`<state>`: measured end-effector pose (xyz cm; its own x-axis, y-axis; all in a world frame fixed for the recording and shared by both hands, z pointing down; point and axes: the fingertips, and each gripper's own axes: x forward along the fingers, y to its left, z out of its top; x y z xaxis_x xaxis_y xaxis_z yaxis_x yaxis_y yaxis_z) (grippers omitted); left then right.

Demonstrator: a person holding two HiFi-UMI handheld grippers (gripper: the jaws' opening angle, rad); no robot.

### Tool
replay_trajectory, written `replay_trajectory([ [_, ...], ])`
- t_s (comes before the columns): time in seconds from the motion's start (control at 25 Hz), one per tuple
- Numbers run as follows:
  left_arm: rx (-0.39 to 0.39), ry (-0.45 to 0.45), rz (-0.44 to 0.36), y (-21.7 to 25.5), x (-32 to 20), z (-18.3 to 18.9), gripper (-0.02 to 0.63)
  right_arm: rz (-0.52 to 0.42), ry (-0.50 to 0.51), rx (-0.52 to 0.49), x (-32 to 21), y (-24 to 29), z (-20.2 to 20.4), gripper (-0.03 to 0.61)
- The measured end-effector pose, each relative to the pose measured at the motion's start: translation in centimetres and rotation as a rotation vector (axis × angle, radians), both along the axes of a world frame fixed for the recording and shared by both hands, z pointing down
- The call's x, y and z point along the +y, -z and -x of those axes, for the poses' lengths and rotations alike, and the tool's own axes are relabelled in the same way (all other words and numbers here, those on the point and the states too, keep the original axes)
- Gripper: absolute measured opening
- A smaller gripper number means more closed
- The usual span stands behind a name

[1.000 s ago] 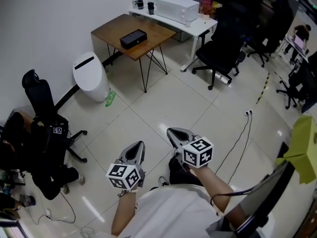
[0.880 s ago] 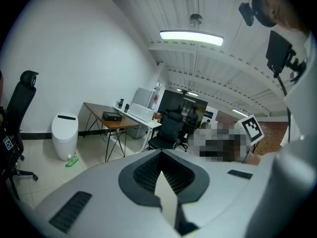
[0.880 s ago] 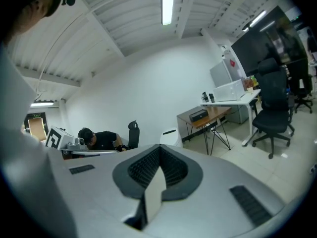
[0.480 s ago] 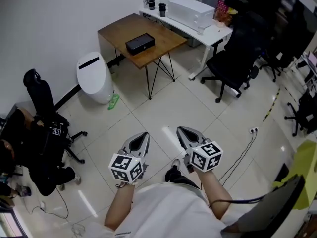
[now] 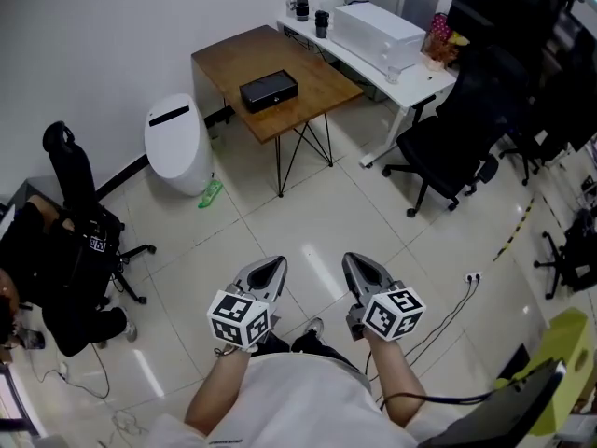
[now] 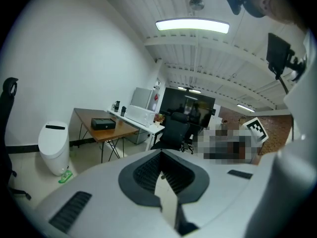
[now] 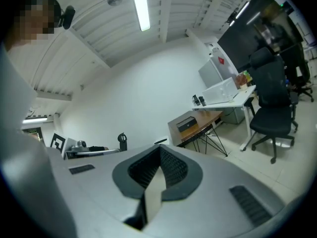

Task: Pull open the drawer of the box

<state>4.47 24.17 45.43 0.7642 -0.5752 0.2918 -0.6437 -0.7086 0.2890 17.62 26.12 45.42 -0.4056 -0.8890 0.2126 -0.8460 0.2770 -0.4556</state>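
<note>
**Head view:** a person stands on a tiled floor (image 5: 308,203) holding the left tool (image 5: 274,262) and right tool (image 5: 354,258) side by side in front of the body. The two are near each other but apart, tips pointing fwd into the room, each w/ its marker cube at the rear. **Left gripper view:** the left tool (image 6: 161,153) has its jaws brought together at the tips, w/ nothing btwn them. **Right gripper view:** the right tool (image 7: 159,149) is likewise closed and empty. **Task object:** the black box (image 5: 269,91) is low and rectangular. It lies near the ctr of a wooden tabletop (image 5: 317,73) on thin black legs, well apart from both tools across the floor. The same box shows in the left gripper view (image 6: 103,124) and the right gripper view (image 7: 186,123). It is too small in every view to tell how its drawer stands. **Surroundings:** a white bin (image 5: 174,143) stands just beside the tabletop against the wall, w/ a small green item (image 5: 210,193) on the floor at its foot. Behind the tabletop, a white desk (image 5: 415,77) carries a white box-shaped appliance (image 5: 378,31) and two dark containers (image 5: 301,4). A black office chair (image 5: 452,143) stands beside that desk. A second dark chair (image 5: 70,250), loaded w/ dark bags, is at the left edge. A cable (image 5: 438,320) trails over the floor to the person's right.
</note>
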Motion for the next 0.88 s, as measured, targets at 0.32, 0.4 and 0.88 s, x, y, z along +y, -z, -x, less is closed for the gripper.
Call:
replay_trajectory([
  [0.32, 0.012, 0.026, 0.032, -1.0, -4.2, -0.4, -0.002, 0.034, 0.018, 0.033, -3.2, -1.6, -0.8, -0.014],
  [0.4, 0.012, 0.037, 0.028, -1.1, -6.1, -0.1, -0.002, 0.030, 0.018, 0.039, -4.8, -1.6, -0.7, -0.014],
  [0.88, 0.005, 0.063, 0.016, -0.2, -20.0, 1.4, -0.002, -0.003, 0.025, 0.085, -16.9, -0.1, 1.6, -0.014],
])
